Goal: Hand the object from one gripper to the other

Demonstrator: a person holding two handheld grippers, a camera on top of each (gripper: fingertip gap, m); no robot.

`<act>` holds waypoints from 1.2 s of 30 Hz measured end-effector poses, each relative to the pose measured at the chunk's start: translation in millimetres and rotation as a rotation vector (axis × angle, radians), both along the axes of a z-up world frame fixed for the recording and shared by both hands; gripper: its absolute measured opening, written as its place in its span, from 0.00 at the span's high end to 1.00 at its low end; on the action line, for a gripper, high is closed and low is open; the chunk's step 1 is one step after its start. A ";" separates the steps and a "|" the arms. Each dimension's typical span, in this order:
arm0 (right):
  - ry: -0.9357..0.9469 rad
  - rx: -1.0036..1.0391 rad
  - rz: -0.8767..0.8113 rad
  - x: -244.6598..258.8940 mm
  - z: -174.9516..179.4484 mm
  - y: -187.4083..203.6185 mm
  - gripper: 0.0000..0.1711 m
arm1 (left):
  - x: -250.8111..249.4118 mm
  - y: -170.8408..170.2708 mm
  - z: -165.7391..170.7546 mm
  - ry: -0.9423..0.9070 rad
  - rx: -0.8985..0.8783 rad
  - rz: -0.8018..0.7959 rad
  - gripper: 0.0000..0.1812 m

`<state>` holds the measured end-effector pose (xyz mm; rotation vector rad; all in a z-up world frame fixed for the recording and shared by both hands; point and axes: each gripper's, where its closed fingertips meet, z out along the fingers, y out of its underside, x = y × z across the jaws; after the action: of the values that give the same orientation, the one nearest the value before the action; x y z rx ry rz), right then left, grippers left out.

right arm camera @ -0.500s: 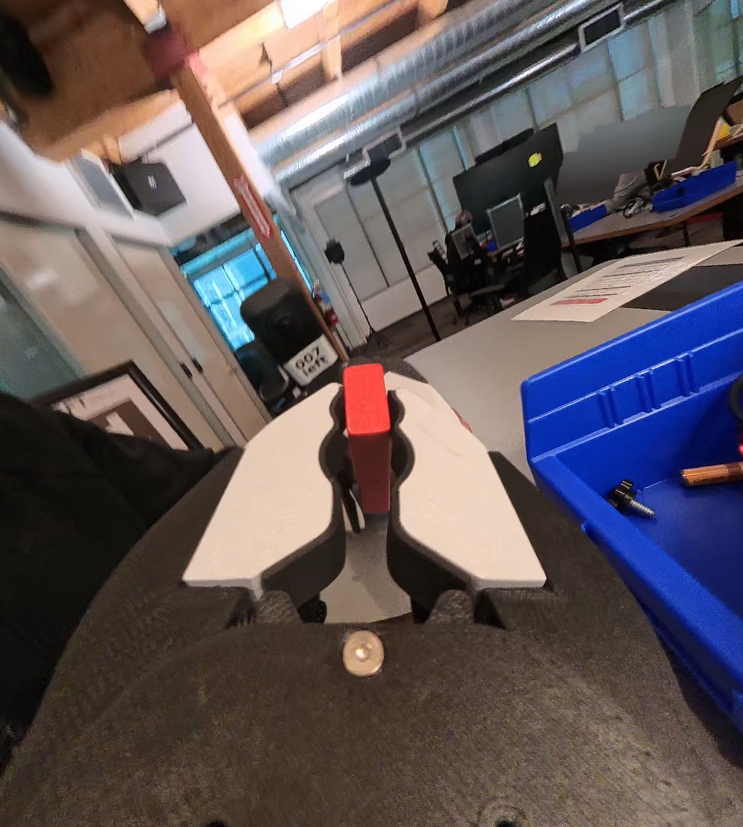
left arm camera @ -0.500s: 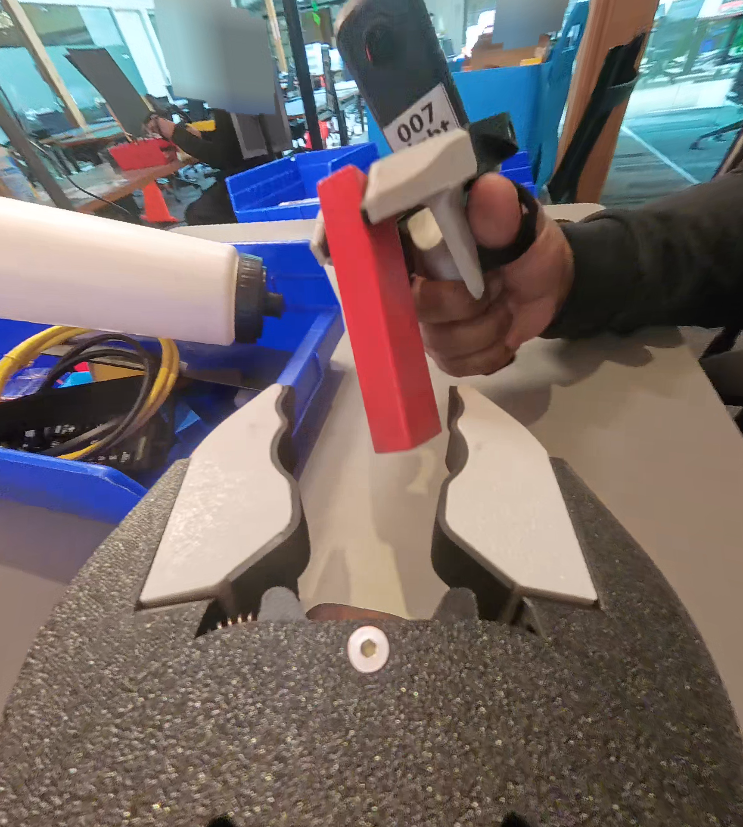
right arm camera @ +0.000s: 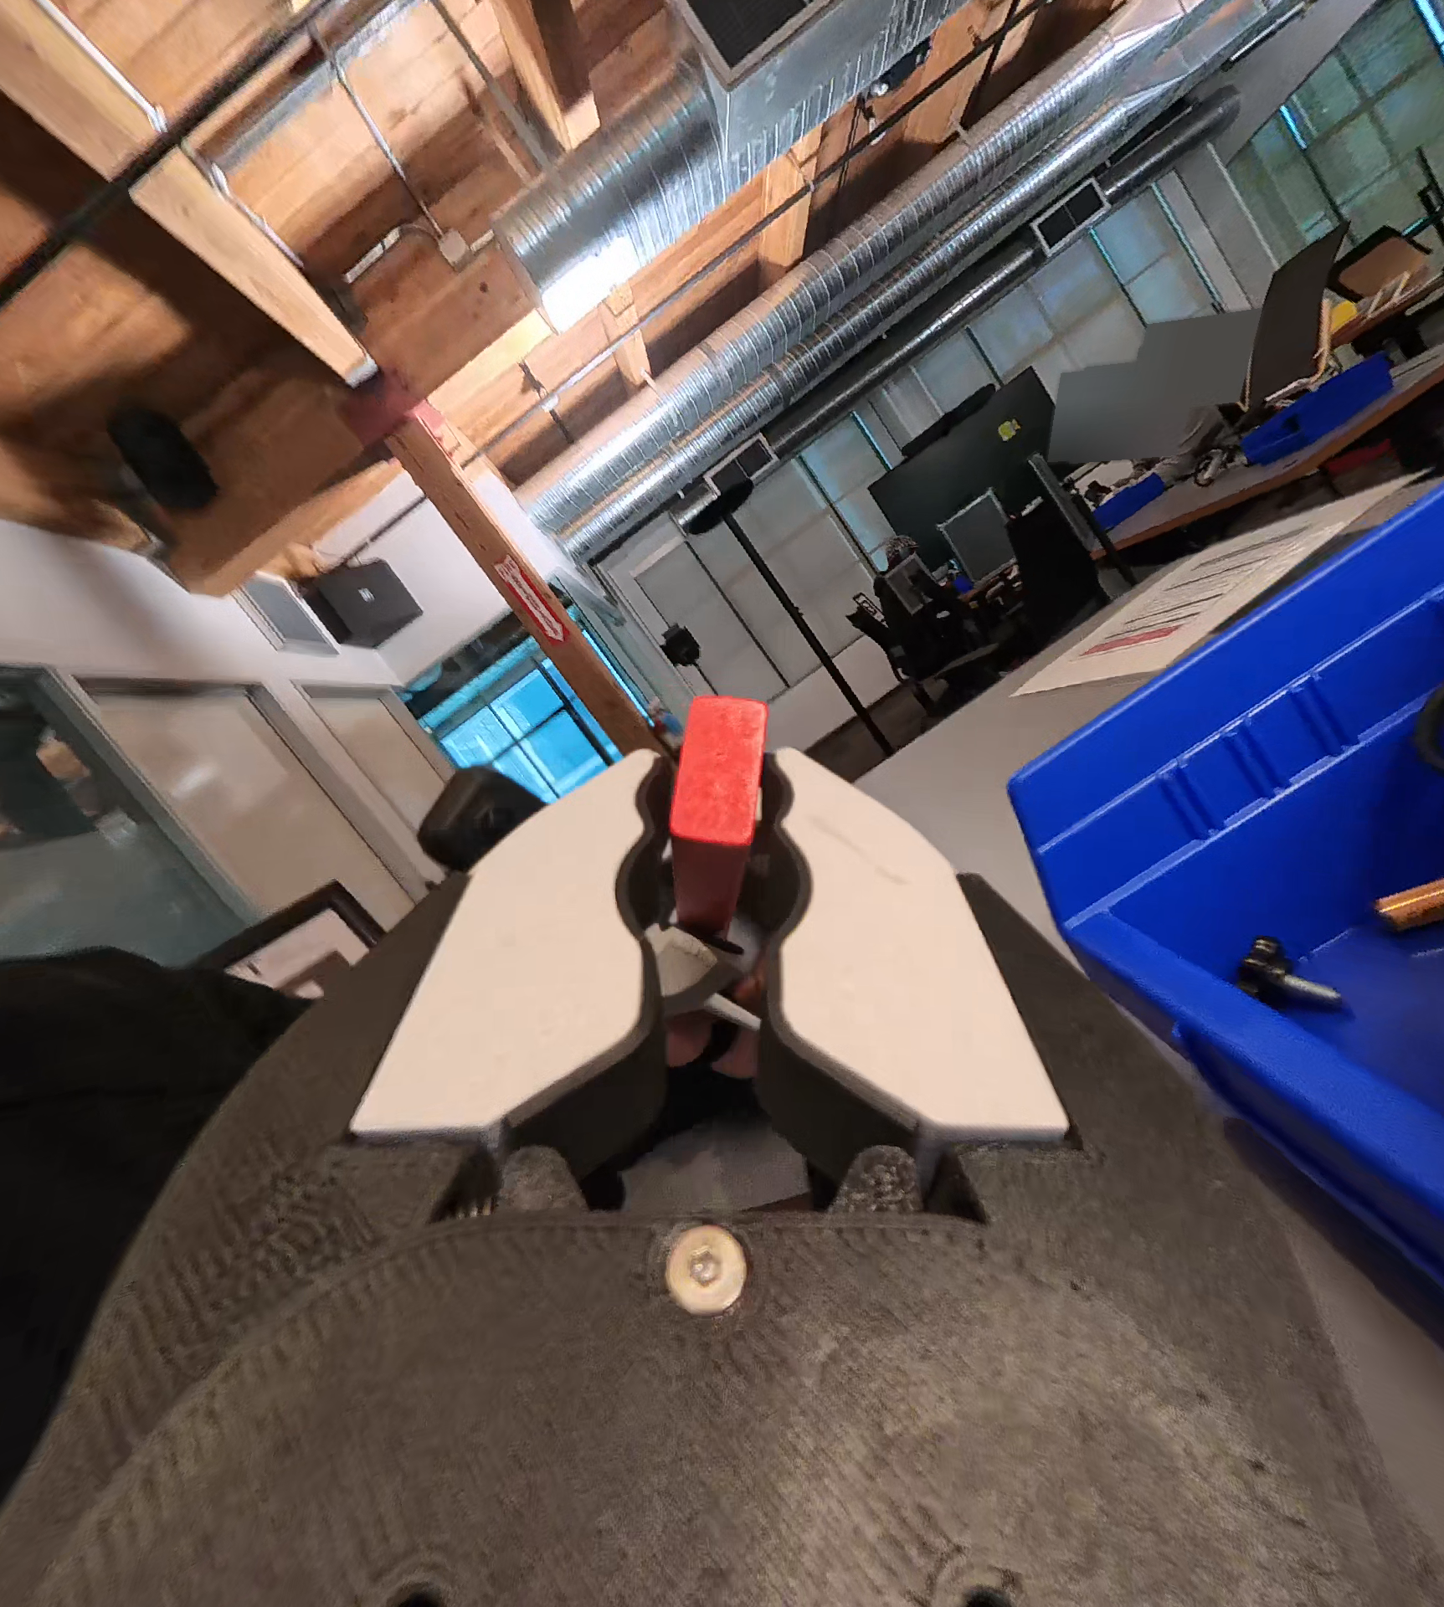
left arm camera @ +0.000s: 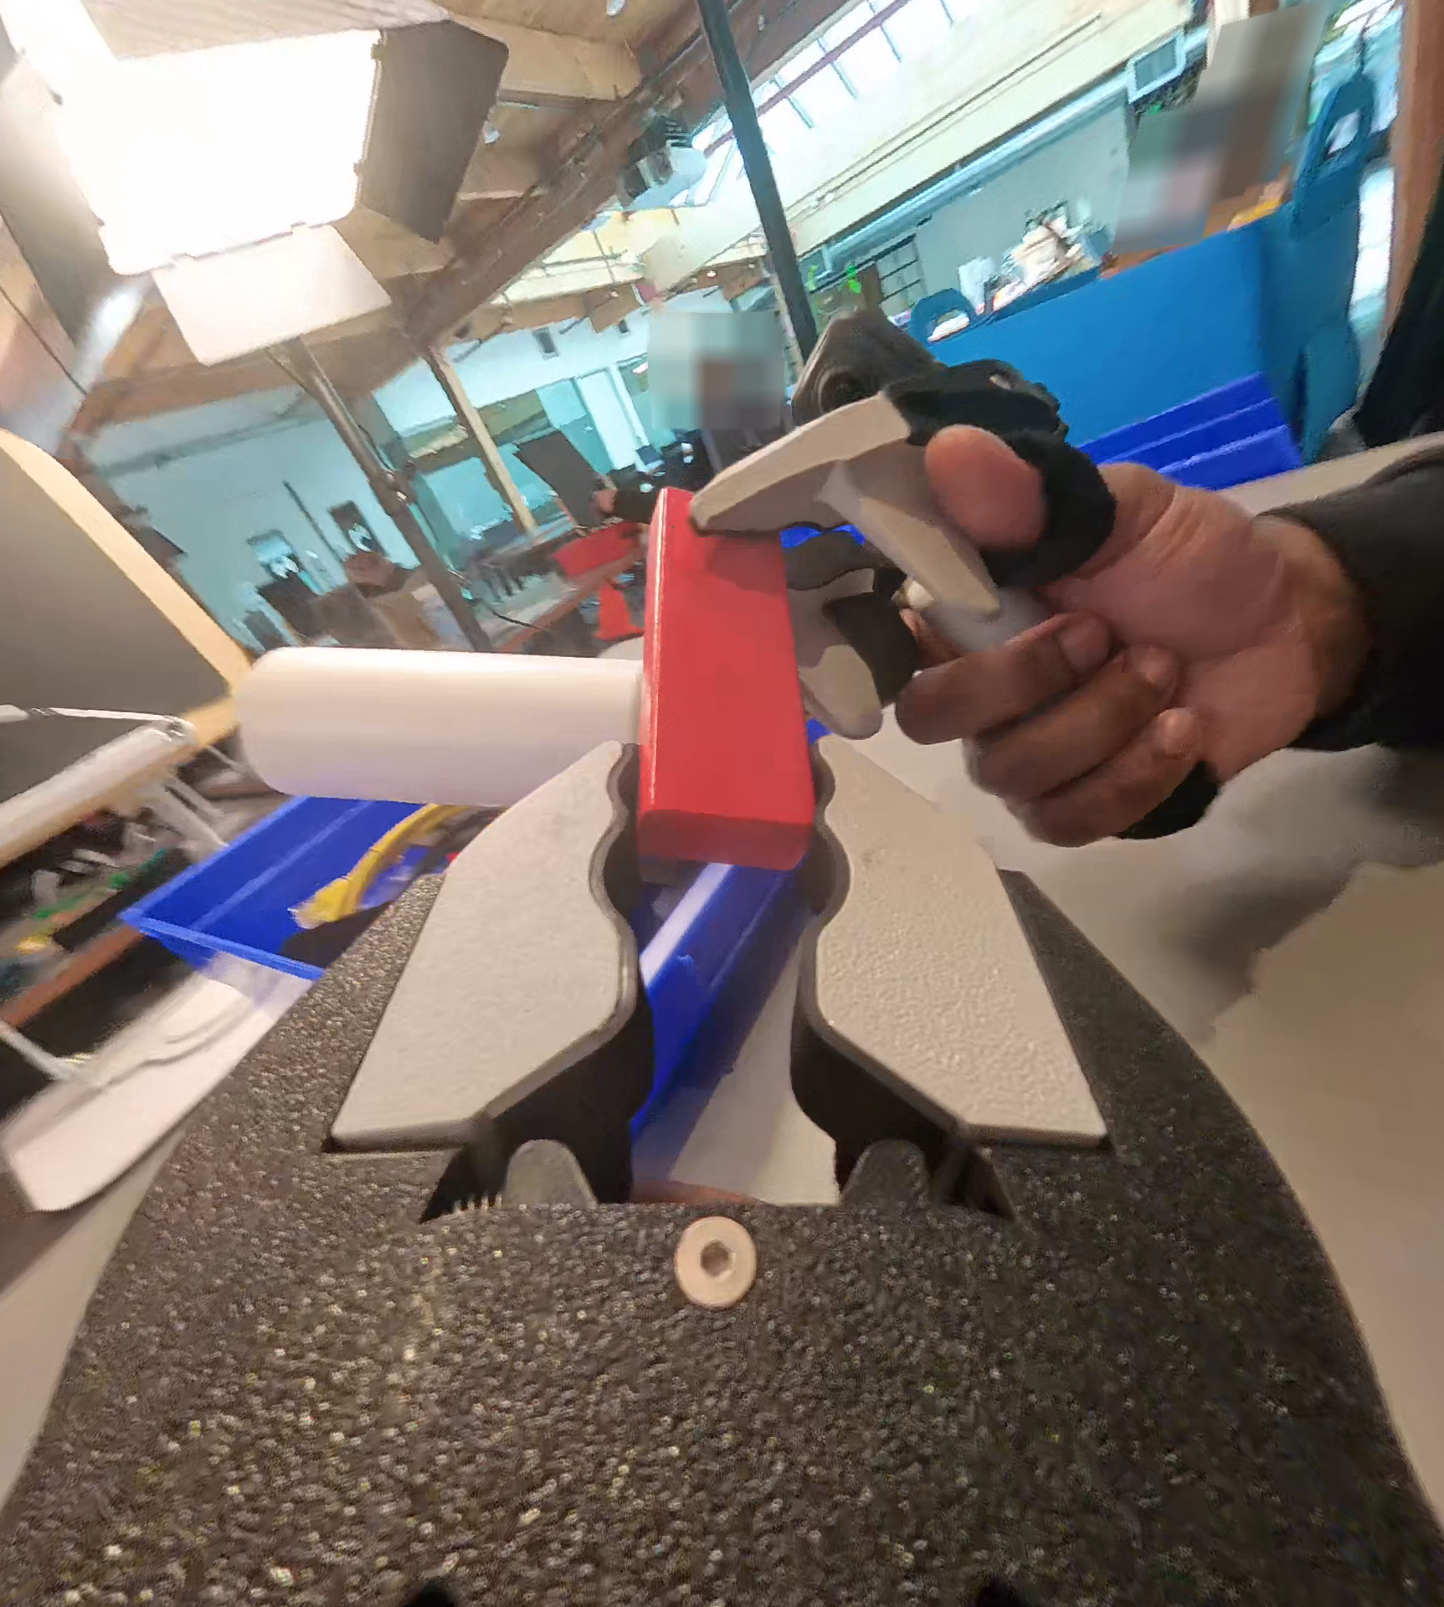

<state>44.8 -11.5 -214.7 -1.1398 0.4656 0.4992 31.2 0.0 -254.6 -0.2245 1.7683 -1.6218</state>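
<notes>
Handover in mid-air above the grey table (left arm camera: 1222, 1000), beside the blue bin (right arm camera: 1222, 870).
Right gripper (right arm camera: 714, 783) has its fingers closed on the upper end of the red block (left arm camera: 722, 696); my left gripper (left arm camera: 718, 783) has its fingers spread either side of the block's lower end, contact unclear.

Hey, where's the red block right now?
The red block is clamped in the right gripper, its lower end between the left gripper fingers, in front of the white bottle.
</notes>
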 end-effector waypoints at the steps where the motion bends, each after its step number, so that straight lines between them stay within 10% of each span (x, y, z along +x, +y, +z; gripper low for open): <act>1: -0.056 -0.036 -0.011 -1.1 0.6 -0.2 0.81 | -1.6 -0.3 0.2 0.064 -0.027 -0.045 0.80; 4: -0.295 -0.175 -0.079 -1.5 2.7 -5.6 0.65 | -12.0 -2.1 -1.2 0.315 -0.109 -0.242 0.80; 11: -0.894 -0.485 -0.104 -26.3 -19.8 -10.4 0.63 | -34.2 -3.8 -9.8 0.571 -0.123 -0.472 0.80; 20: -0.701 -0.459 0.002 -28.1 -32.9 1.7 0.79 | -22.2 1.0 -9.5 0.470 -0.106 -0.367 0.79; 25: -0.302 -0.347 0.076 -11.5 -31.7 4.0 0.80 | 0.3 20.6 2.2 -0.084 0.069 -0.053 0.67; 29: -0.085 -0.296 0.211 -16.7 -41.0 11.8 0.80 | -6.7 11.0 -8.9 -0.391 0.298 0.034 0.76; 36: -0.342 -0.353 0.031 -8.4 -36.1 6.1 0.69 | -1.7 12.6 -16.0 0.032 0.137 -0.068 0.90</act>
<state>36.4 -5.4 -250.7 -1.5416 0.2420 0.2432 29.4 12.6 -270.6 -0.1283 1.9218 -1.5439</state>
